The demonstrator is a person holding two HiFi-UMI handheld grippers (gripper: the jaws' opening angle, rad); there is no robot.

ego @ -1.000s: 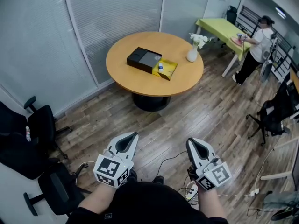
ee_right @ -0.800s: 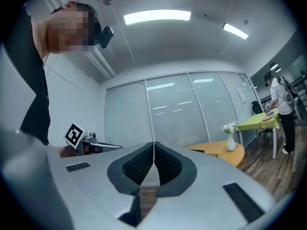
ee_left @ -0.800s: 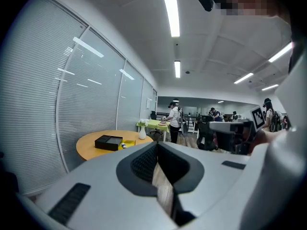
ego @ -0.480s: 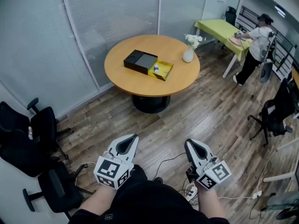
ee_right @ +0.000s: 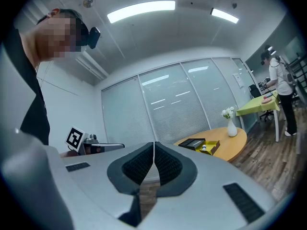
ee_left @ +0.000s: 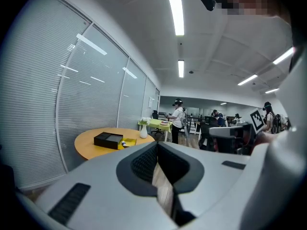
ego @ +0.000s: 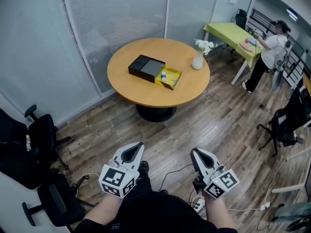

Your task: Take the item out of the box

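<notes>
Head view first: low by the person's lap, the left gripper [ego: 140, 144] and the right gripper [ego: 195, 151] hung over the wooden floor [ego: 204, 120]. Each had its jaws pressed together on nothing. The two gripper views backed that up: pads met at the tips, with only floorboards showing behind. So nothing was in hand.

Well beyond, across open floor, stood the round table [ego: 146, 93]. On it sat the black box [ego: 146, 66], with an open yellow tray [ego: 174, 79] right against it. A small white bottle [ego: 164, 74] lay in that yellow part. That was the item, by my reading, and it was not yet lifted.

The whole job looked to be ahead: close in, open the jaws, pick it out. Farther along the tabletop stood a white vase [ego: 198, 61].
</notes>
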